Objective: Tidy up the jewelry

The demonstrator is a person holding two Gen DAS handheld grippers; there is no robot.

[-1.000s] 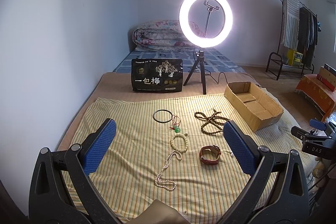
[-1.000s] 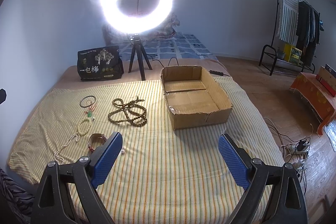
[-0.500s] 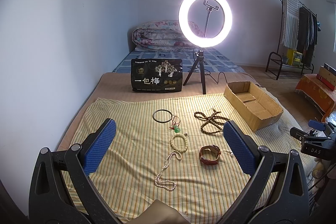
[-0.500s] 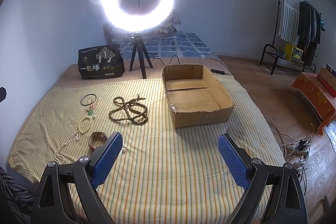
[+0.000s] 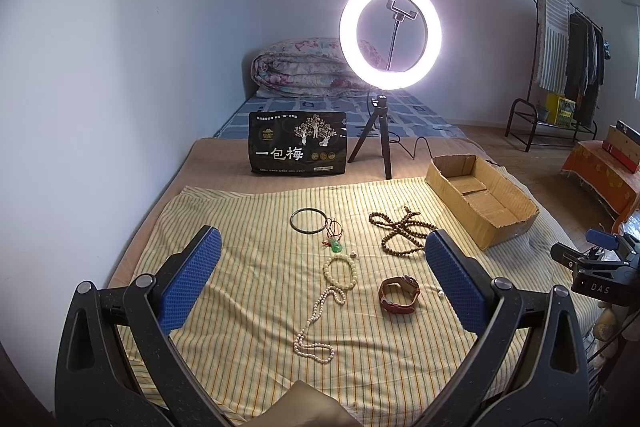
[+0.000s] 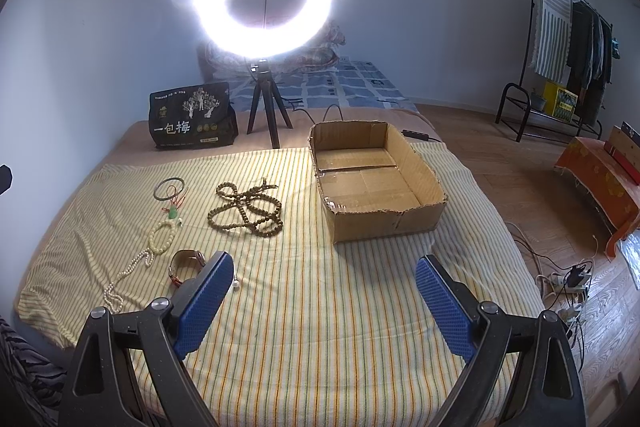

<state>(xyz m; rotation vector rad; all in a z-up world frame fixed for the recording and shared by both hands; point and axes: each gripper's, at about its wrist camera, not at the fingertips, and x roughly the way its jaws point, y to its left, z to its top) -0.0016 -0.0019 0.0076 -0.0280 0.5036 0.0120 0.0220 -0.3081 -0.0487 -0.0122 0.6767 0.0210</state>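
Jewelry [image 5: 340,275] lies outside bare cardboard box [image 6: 428,179]

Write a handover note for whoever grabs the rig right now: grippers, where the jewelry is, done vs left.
Left hand-held gripper: open, holding nothing, above the striped cloth.
Right hand-held gripper: open, holding nothing.
On the cloth: dark bangle, red-cord green pendant, cream bead bracelet, pearl necklace, brown watch, long brown bead strand, loose small pearl.
Cardboard box: sits right of the jewelry, nothing inside.
Done: nothing boxed yet.
Left: probably move every piece into the box.
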